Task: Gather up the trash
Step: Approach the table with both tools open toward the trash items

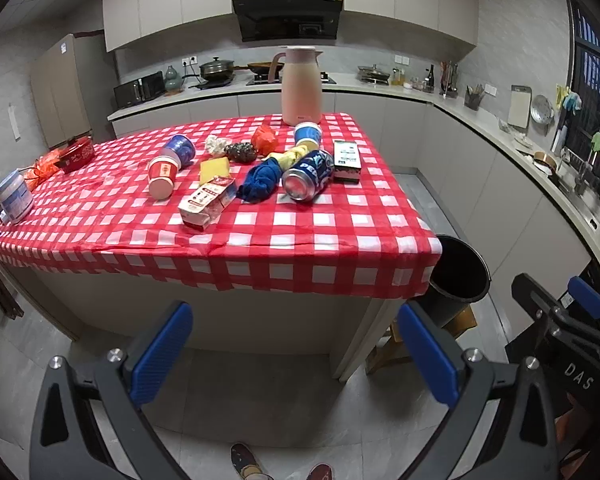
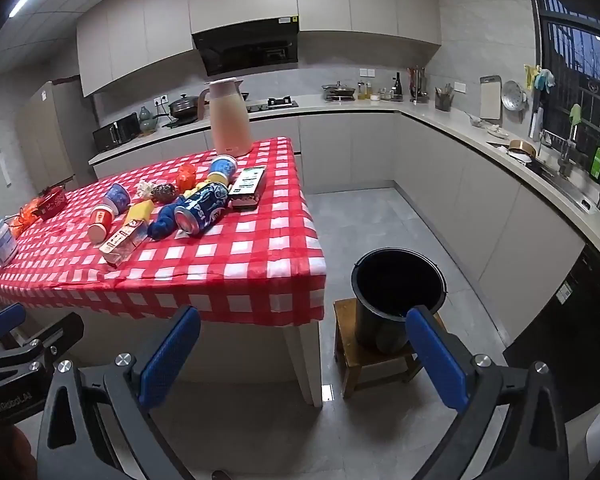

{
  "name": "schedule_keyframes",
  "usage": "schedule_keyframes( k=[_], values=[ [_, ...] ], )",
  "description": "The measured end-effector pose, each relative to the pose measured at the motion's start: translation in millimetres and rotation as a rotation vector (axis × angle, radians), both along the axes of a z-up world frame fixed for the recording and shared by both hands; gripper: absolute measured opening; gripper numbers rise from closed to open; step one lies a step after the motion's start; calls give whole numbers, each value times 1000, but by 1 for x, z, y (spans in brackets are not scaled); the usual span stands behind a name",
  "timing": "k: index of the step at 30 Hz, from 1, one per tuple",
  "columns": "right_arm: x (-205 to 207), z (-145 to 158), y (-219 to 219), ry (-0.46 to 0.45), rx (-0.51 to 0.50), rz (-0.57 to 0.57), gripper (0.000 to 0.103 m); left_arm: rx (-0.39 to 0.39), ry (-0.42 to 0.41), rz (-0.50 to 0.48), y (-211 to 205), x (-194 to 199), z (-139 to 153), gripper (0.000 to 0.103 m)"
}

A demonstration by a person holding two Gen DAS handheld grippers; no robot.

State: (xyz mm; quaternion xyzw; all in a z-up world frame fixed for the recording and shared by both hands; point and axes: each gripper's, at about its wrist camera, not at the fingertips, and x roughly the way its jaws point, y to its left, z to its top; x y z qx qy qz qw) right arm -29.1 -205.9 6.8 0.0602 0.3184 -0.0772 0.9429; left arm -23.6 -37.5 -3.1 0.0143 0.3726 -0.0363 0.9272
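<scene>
Trash lies on the red checked table [image 1: 260,256] [image 2: 236,280]: a blue Pepsi can [image 1: 308,175] [image 2: 202,208] on its side, a red paper cup [image 1: 163,176] [image 2: 100,222], a blue cup [image 1: 180,150] [image 2: 117,197], a white-red carton [image 1: 208,202] [image 2: 122,240], a blue cloth [image 1: 262,180] [image 2: 164,220], a yellow sponge [image 1: 214,170] and an orange wrapper [image 1: 265,139]. A black bin [image 2: 398,296] [image 1: 460,272] stands on a wooden stool [image 2: 346,344] right of the table. My left gripper [image 1: 296,354] and right gripper [image 2: 304,356] are both open and empty, held low in front of the table.
A pink thermos jug [image 1: 301,86] [image 2: 230,118] stands at the table's far edge. A black-green box [image 1: 347,160] lies near the right edge. A tin [image 1: 15,196] and a red box [image 1: 76,154] sit at the left. Kitchen counters [image 2: 500,148] run behind and right.
</scene>
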Motion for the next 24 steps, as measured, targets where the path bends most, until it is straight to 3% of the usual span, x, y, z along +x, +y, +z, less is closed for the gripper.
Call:
schedule_keyframes(
  k=[24],
  values=[
    [-4, -4, -7, 4, -6, 3, 103, -4, 13, 4, -4, -4, -5, 103]
  ],
)
